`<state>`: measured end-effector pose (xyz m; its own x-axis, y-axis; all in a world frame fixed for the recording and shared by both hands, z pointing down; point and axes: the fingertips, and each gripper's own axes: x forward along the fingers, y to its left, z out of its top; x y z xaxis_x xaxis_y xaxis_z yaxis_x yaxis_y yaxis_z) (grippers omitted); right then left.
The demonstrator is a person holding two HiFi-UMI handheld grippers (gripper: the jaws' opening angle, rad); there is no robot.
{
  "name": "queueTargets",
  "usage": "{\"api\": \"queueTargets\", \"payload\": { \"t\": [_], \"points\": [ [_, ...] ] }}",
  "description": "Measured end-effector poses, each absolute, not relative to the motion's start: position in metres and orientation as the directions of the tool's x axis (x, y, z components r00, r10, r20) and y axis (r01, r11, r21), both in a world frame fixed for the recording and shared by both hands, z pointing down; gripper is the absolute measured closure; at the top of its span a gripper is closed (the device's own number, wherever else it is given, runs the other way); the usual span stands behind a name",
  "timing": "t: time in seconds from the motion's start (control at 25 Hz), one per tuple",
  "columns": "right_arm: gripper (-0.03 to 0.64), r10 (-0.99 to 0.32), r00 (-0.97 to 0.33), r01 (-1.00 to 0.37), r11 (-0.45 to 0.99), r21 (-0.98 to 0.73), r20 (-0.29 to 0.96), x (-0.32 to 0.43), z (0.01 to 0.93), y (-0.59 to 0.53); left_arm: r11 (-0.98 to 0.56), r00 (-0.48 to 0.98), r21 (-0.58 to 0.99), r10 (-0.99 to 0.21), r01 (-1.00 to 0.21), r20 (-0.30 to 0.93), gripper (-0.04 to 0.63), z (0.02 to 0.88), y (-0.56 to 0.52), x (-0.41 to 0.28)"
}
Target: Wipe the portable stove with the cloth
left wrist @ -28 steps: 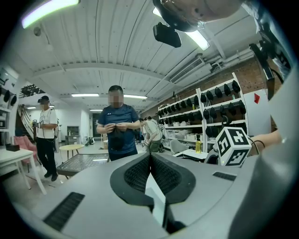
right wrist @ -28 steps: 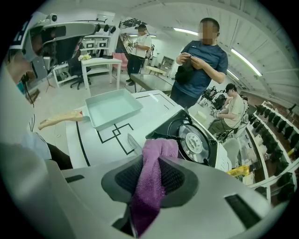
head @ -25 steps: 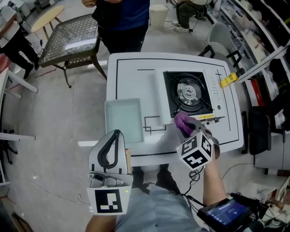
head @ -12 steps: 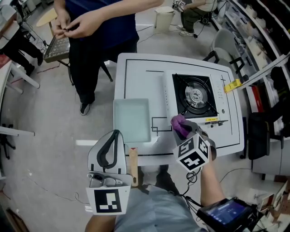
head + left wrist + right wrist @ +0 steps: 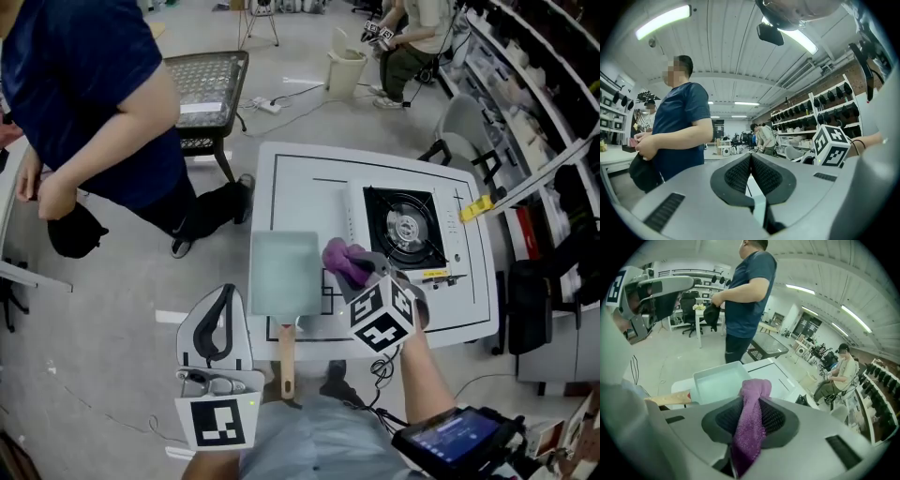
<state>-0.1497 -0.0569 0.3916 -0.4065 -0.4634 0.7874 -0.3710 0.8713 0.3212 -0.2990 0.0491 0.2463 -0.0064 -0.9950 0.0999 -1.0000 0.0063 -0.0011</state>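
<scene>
The portable stove, white with a black burner well, sits on the right half of the white table. My right gripper is shut on a purple cloth, held above the table just left of the stove's front corner, beside a pale green pan. In the right gripper view the cloth hangs pinched between the jaws of the right gripper, with the pan beyond. My left gripper stays low, short of the table's front edge, shut and empty. Its jaws meet in the left gripper view.
The pan's wooden handle sticks out over the table's front edge. A person in a blue shirt stands left of the table. A mesh-topped side table stands behind. A yellow tool lies at the table's right edge.
My right gripper has carried the purple cloth leftward, from the stove's front edge to beside the pan. A person has walked in at the left. My left gripper has hardly moved.
</scene>
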Motion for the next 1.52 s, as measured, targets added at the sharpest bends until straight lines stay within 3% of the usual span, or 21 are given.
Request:
{"api": "queueTargets", "payload": {
  "t": [0.36,0.68,1.08,1.52],
  "points": [
    [0.506,-0.549,-0.445,-0.355,0.834,0.423,0.708,-0.184,0.324,-0.105,0.086,-0.086,0.003,-0.994,-0.996,0.072,0.577,0.219,0.063,-0.336],
    [0.506,-0.568,-0.467,-0.334,0.823,0.460,0.677,-0.188,0.315,-0.196,0.193,-0.196,-0.040,-0.972,-0.980,0.128,0.577,0.240,0.025,-0.349],
    [0.506,-0.553,-0.455,-0.334,0.832,0.443,0.698,-0.192,0.365,-0.316,0.303,-0.299,-0.028,-0.918,-0.953,0.260,0.577,0.308,-0.038,-0.367],
    [0.506,-0.467,-0.410,-0.278,0.882,0.381,0.783,-0.192,0.444,-0.352,0.334,-0.310,-0.002,-0.872,-0.943,0.379,0.577,0.365,-0.074,-0.378]
  ]
}}
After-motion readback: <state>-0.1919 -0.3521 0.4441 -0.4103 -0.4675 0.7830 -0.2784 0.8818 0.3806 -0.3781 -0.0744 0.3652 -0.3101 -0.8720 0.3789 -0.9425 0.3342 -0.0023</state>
